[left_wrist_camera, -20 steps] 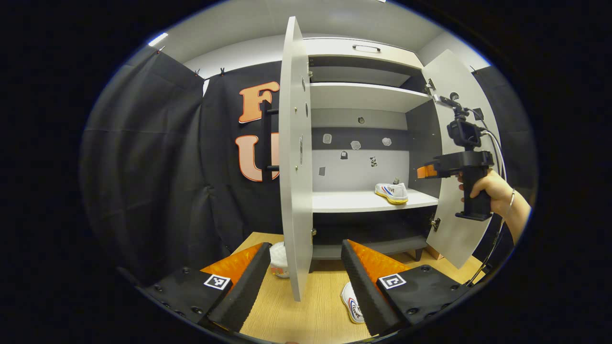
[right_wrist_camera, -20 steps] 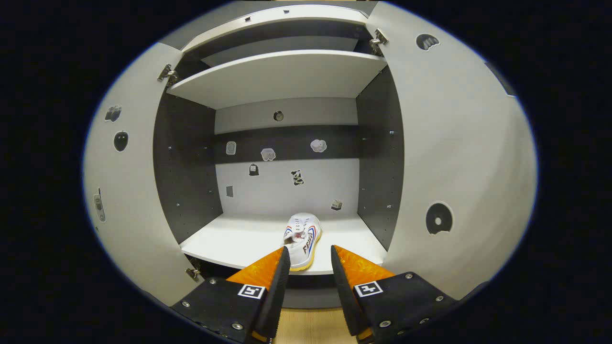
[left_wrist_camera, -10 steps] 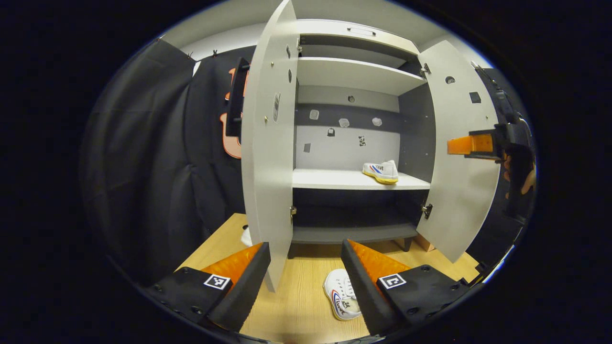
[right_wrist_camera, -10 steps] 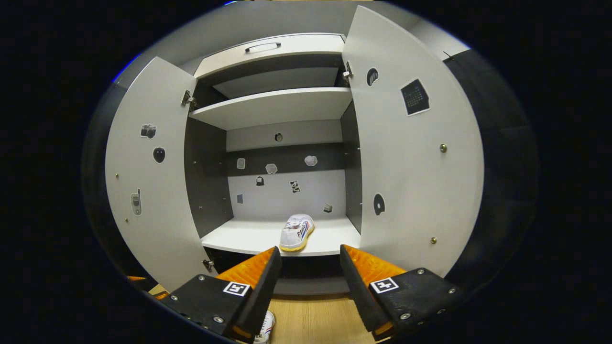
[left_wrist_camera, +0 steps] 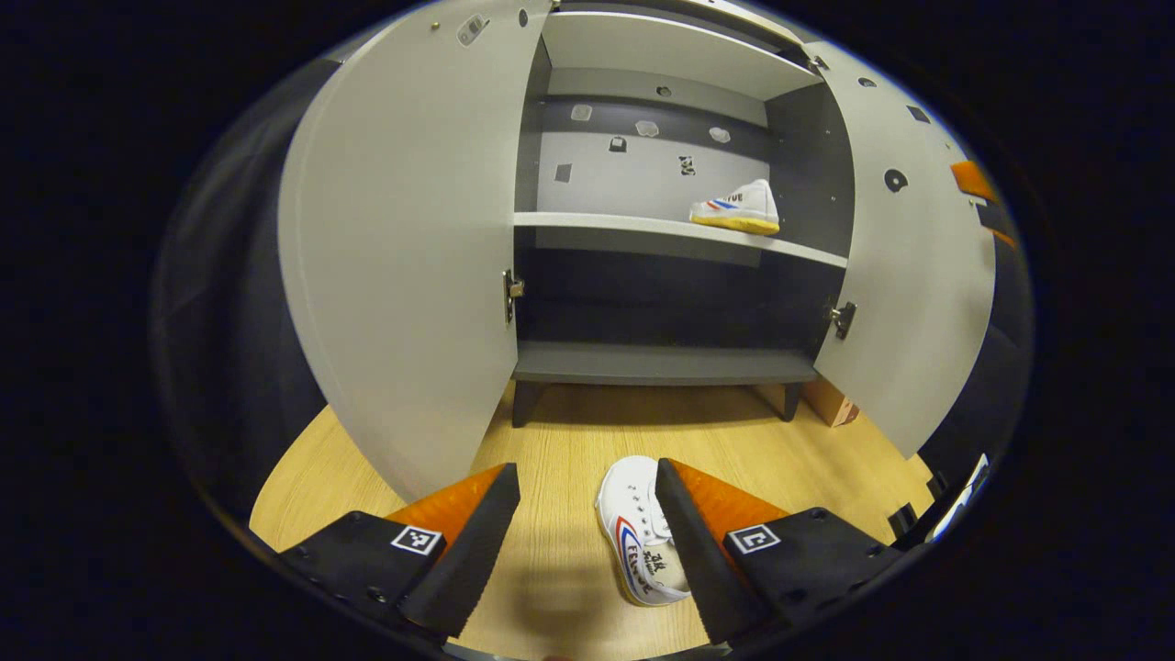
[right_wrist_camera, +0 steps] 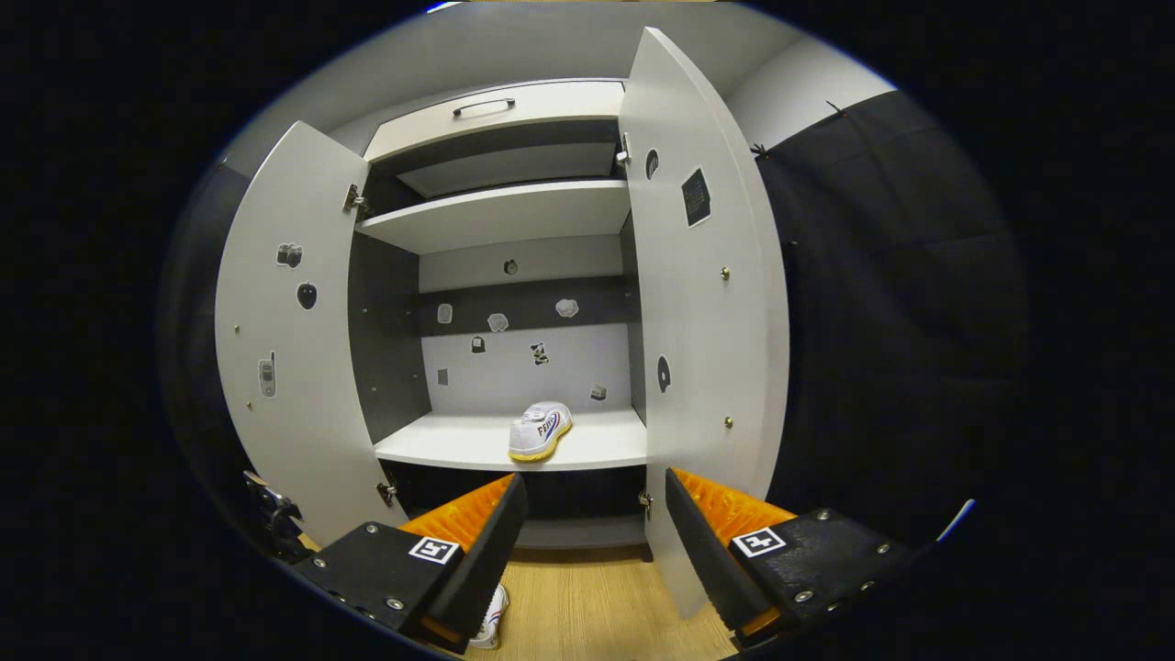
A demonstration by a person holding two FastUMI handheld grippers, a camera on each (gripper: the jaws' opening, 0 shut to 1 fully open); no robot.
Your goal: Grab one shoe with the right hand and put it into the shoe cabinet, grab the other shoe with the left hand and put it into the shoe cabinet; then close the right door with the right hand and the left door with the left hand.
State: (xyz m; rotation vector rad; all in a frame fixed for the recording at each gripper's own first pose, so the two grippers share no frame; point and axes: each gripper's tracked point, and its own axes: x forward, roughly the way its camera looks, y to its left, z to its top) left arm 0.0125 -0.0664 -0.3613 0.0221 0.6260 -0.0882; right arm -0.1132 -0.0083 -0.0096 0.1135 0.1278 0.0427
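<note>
A: What has changed? 
B: The left gripper (left_wrist_camera: 587,542) has dipped toward the floor; its fingers are spread, with the white sneaker on the floor (left_wrist_camera: 635,532) at lower centre, against its right finger.
A: And the right gripper (right_wrist_camera: 592,542)?
B: Pulled back, spread, empty. The other sneaker (right_wrist_camera: 540,430) sits on the shoe cabinet (right_wrist_camera: 500,101)'s middle shelf; both doors stand open.

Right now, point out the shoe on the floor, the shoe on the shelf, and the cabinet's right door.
shoe on the floor (left_wrist_camera: 633,528), left gripper view, on its laced upper.
shoe on the shelf (right_wrist_camera: 540,430), right gripper view, on its side.
right door (right_wrist_camera: 702,367), right gripper view, on its bare inner face.
</note>
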